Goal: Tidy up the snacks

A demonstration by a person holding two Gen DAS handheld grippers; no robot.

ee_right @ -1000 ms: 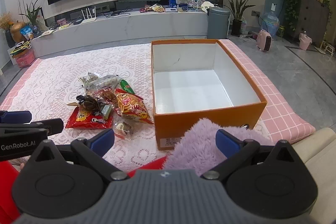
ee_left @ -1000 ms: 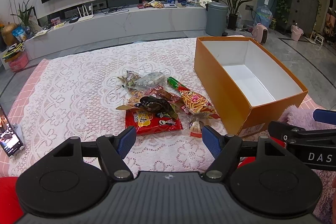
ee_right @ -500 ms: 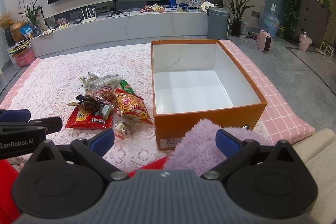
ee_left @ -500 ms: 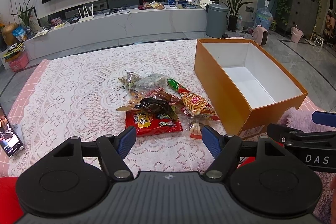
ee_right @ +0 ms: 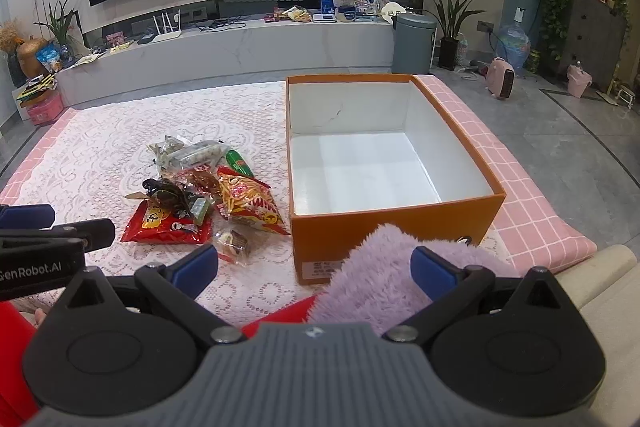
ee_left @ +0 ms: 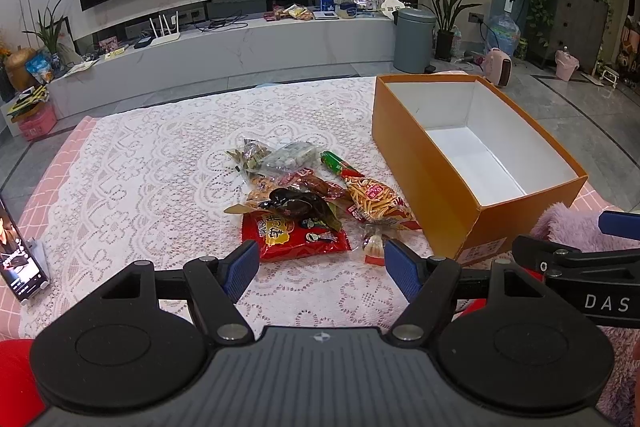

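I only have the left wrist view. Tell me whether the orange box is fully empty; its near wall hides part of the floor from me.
Observer: The right wrist view looks straight into the orange box: its whole white floor shows, with nothing on it.
Operator: Report the right gripper; I see only its edge.
Observer: The right gripper has its jaws wide open and grips nothing; purple fluffy fabric shows behind them.
Operator: Check the box's far side for stray snacks.
Observer: None there; only pink checked cloth shows to the right of the box.
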